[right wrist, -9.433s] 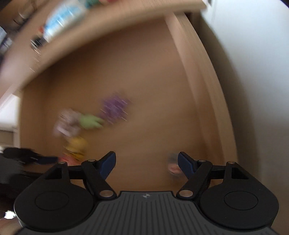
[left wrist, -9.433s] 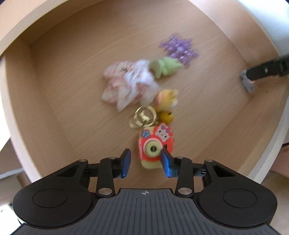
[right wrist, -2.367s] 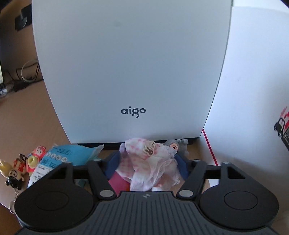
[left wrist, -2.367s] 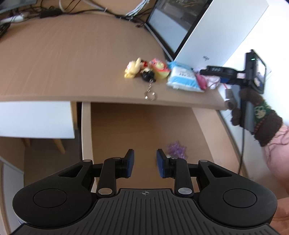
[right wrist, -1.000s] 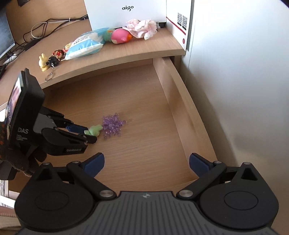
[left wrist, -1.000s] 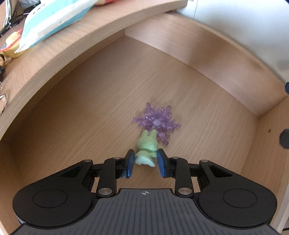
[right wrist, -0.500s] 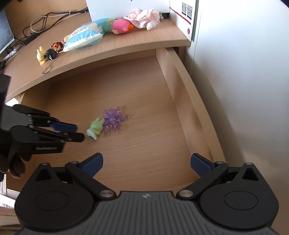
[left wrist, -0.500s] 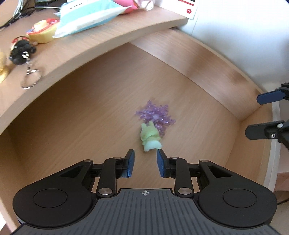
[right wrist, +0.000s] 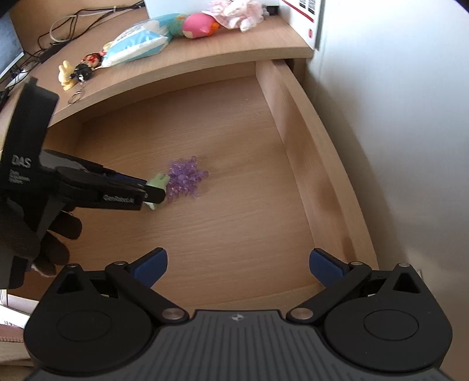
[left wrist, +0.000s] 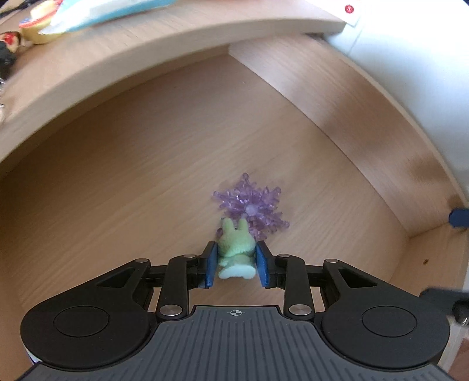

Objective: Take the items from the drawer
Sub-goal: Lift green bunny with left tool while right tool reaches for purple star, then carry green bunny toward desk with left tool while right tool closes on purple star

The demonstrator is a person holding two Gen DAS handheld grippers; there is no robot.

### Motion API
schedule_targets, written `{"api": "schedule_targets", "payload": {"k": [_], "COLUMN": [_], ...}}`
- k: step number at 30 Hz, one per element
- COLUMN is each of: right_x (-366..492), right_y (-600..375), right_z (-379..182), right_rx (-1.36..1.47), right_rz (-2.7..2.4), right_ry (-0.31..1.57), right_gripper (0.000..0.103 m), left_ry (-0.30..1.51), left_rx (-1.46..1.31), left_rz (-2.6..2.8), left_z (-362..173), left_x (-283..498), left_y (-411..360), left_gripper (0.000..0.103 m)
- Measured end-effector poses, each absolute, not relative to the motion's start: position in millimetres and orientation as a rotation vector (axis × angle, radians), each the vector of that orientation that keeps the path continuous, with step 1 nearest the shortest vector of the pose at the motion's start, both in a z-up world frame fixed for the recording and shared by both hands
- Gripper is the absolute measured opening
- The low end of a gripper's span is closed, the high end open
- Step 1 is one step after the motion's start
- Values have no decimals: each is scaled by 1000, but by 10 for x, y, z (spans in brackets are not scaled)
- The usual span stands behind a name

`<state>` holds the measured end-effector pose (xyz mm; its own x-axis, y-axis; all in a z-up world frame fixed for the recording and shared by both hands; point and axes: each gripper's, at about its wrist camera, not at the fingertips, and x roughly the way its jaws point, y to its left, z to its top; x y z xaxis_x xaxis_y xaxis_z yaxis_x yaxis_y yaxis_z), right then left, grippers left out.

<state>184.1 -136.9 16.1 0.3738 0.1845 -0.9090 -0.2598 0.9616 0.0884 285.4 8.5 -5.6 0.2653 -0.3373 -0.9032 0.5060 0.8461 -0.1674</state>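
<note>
The open wooden drawer [left wrist: 117,175] holds a small green plush bunny [left wrist: 234,246] and a purple crystal snowflake [left wrist: 252,205] that touches its ears. My left gripper [left wrist: 236,265] is partly open, a blue pad close against each side of the bunny, which lies on the drawer floor. In the right wrist view the left gripper [right wrist: 154,192] comes in from the left, held by a dark-gloved hand [right wrist: 44,234], its tips at the bunny [right wrist: 158,181] beside the snowflake [right wrist: 187,178]. My right gripper [right wrist: 237,265] hangs wide open and empty over the drawer's [right wrist: 234,228] front.
On the desk top [right wrist: 205,55] behind the drawer lie a tissue pack [right wrist: 137,41], a pink toy [right wrist: 199,25], a pink cloth [right wrist: 237,10] and keychain figures [right wrist: 76,71]. A white wall [right wrist: 395,117] runs along the drawer's right side [right wrist: 307,140].
My left gripper has moved forward, so the bunny, half a second ago ahead of its tips, now sits between the pads. The jaw gap looks unchanged. The right gripper has come slightly closer to the drawer.
</note>
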Motion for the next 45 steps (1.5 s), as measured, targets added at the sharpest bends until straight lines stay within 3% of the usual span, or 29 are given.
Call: {"api": "schedule_targets", "payload": {"k": [4, 11, 22, 24, 27, 29, 45], "right_x": [2001, 2581, 3023, 3027, 2978, 2936, 2535], "right_y": [-1300, -714, 29, 82, 144, 172, -468], "right_z": [198, -68, -668, -647, -571, -514, 293], "right_rx": [-106, -213, -433, -435, -454, -472, -255], "right_rz": [309, 483, 595, 607, 642, 663, 558], "right_ry": [1125, 1151, 1205, 1196, 1176, 1175, 1085], "right_gripper": [103, 103, 103, 99, 77, 42, 40], "left_ry": [1273, 1195, 1047, 1052, 1063, 1066, 1127], "left_rx": [21, -240, -382, -385, -394, -396, -296], "left_rz": [-516, -375, -86, -49, -34, -51, -304], "left_z": [48, 633, 1297, 1289, 1233, 1250, 1017], "left_x": [2872, 2518, 1862, 1818, 1791, 1791, 2197], "left_y": [358, 1239, 2001, 2049, 2074, 2103, 1620], "left_gripper": [31, 31, 31, 31, 31, 31, 31]}}
